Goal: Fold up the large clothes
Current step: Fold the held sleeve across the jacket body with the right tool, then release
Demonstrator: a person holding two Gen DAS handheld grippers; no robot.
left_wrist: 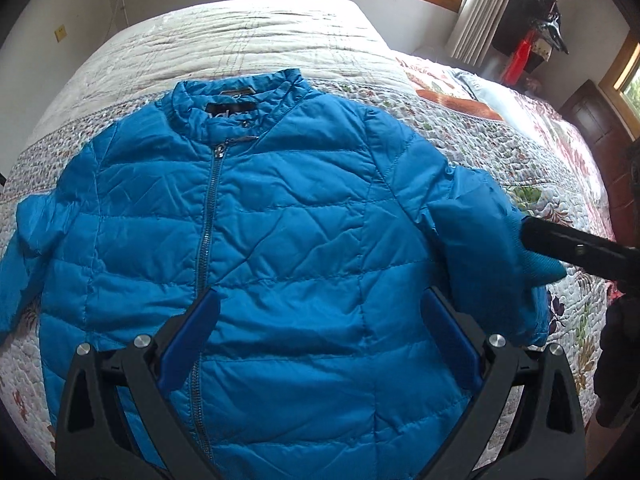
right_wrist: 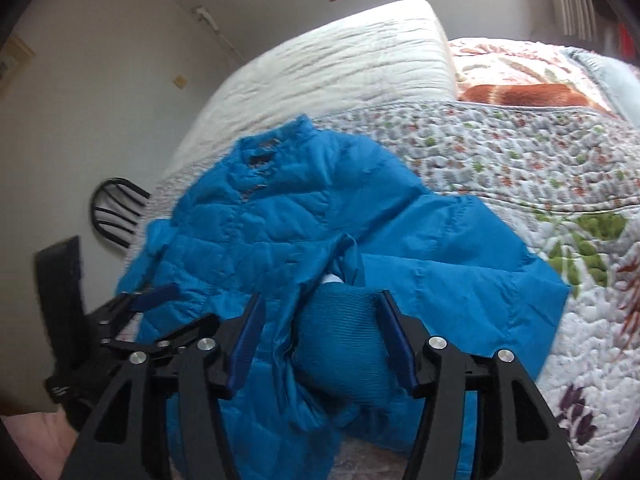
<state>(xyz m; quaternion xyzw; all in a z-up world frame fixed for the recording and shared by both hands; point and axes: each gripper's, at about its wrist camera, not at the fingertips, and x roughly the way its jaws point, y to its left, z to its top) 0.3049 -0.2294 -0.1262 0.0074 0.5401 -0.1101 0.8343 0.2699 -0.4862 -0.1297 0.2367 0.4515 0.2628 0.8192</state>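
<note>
A blue quilted jacket [left_wrist: 288,216] lies front up and zipped on the floral quilt [left_wrist: 480,140], collar away from me. My left gripper [left_wrist: 320,320] hovers open over the jacket's lower front, holding nothing. My right gripper [right_wrist: 320,328] has its jaws around the knitted cuff [right_wrist: 344,344] of the jacket's right sleeve and holds it over the jacket body [right_wrist: 280,232]. In the left wrist view the right gripper's black finger [left_wrist: 576,246] sits on that cuff [left_wrist: 540,268]. The left sleeve [left_wrist: 24,248] lies out to the left.
The bed has a white quilted cover [left_wrist: 240,40] at the far end and a floral blanket [left_wrist: 560,140] to the right. A dark wooden cabinet [left_wrist: 600,128] stands at the right. A black chair [right_wrist: 116,212] stands by the wall on the left.
</note>
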